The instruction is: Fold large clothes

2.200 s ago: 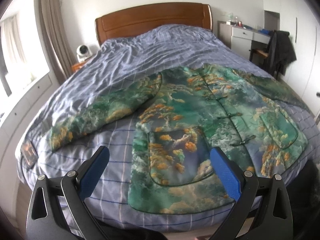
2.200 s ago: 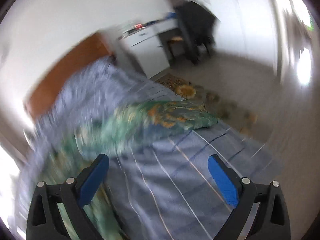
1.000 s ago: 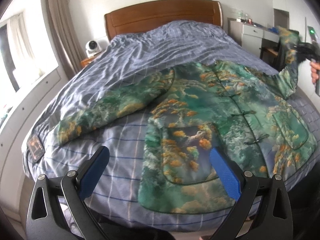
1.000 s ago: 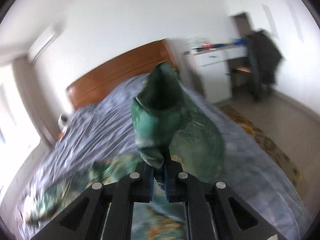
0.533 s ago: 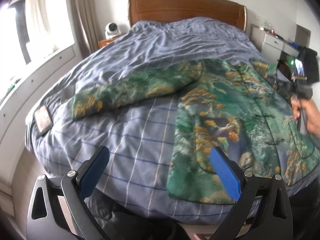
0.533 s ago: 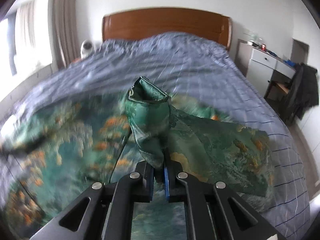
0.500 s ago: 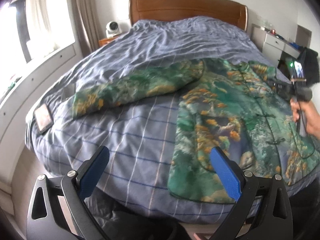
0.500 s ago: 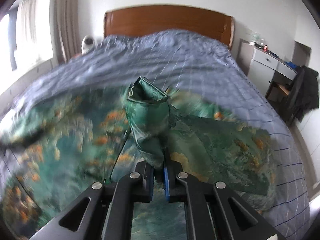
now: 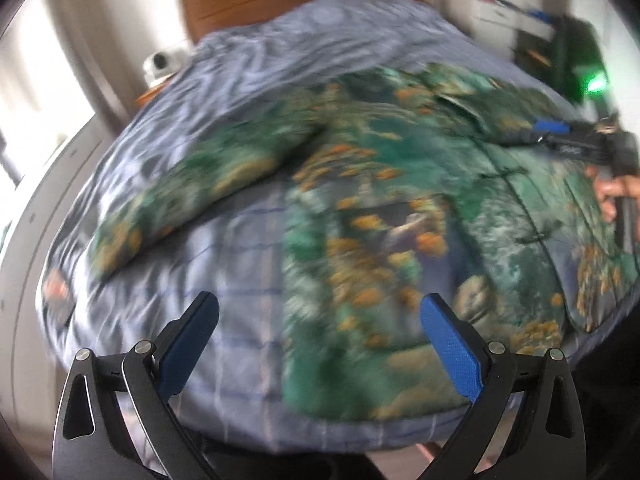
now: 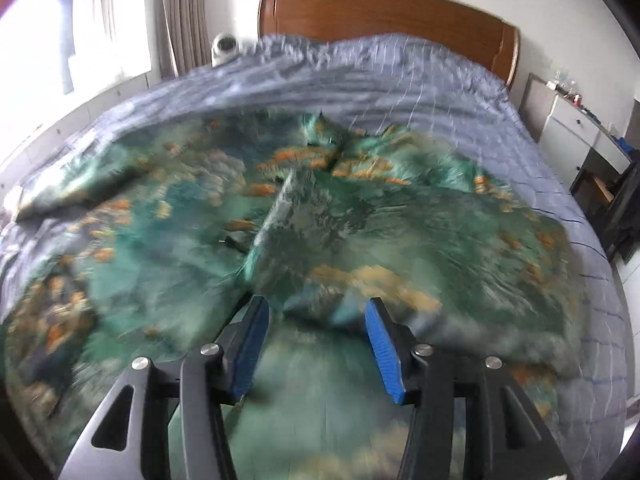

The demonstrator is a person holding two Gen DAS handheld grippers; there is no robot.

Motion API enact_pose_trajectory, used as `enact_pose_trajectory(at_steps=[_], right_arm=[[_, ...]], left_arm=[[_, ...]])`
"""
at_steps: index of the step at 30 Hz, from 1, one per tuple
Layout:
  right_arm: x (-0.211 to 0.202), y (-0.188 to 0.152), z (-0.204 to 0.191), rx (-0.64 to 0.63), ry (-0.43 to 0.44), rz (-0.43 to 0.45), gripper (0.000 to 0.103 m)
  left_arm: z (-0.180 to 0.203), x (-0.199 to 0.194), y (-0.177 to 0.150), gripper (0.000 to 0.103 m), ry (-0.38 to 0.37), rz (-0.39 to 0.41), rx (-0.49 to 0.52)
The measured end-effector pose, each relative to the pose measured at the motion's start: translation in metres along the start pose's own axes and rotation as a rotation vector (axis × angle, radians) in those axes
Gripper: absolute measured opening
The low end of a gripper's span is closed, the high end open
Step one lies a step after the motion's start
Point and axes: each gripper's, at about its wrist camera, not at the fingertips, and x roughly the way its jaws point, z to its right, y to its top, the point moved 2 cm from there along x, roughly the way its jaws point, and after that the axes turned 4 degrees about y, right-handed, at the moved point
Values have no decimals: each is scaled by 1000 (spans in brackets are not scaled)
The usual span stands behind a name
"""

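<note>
1. Your right gripper [image 10: 316, 340] has just been opening; the sleeve [image 10: 320, 224] it carried now lies folded across the jacket [image 9: 380, 216], its cuff between the parted jaws, unpinched.
2. Your left gripper [image 9: 320, 340] hangs wide open and empty over the bed [image 9: 240, 276].
3. One sleeve is in; the other [image 9: 188, 192] looks next.

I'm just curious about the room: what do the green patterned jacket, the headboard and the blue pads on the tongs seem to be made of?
Jacket: probably padded satin or silk-like cloth; it shows a soft sheen and puffy folds, though blur hides the weave.
Headboard: wood, or wood veneer, with a smooth reddish-brown finish.
Blue pads: likely rubber or textured plastic; matte with a fine ribbed surface.
</note>
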Motion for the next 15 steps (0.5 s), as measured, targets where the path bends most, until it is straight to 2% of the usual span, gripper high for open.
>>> enact_pose_trajectory(at_steps=[3,6,9,10,12,15], right_arm=[[-55,-25,9,56,-35,101,53],[-102,-59,22,111,-105,173,58],[-135,-93,39,191,-150,188,59],[-144,-105,46,225,-157,181,59],[-161,-123,57,283,-172,172,59],[-184,-147,70,338,-199,173,59]], left_arm=[[29,14,34,101,-127,5,67],[57,38,89,101,-404,14,75],[82,71,137,101,-527,-28,41],[94,85,157,100,-557,-39,33],[115,106,184,100,-561,-50,30],[146,138,215,100,-521,-77,52]])
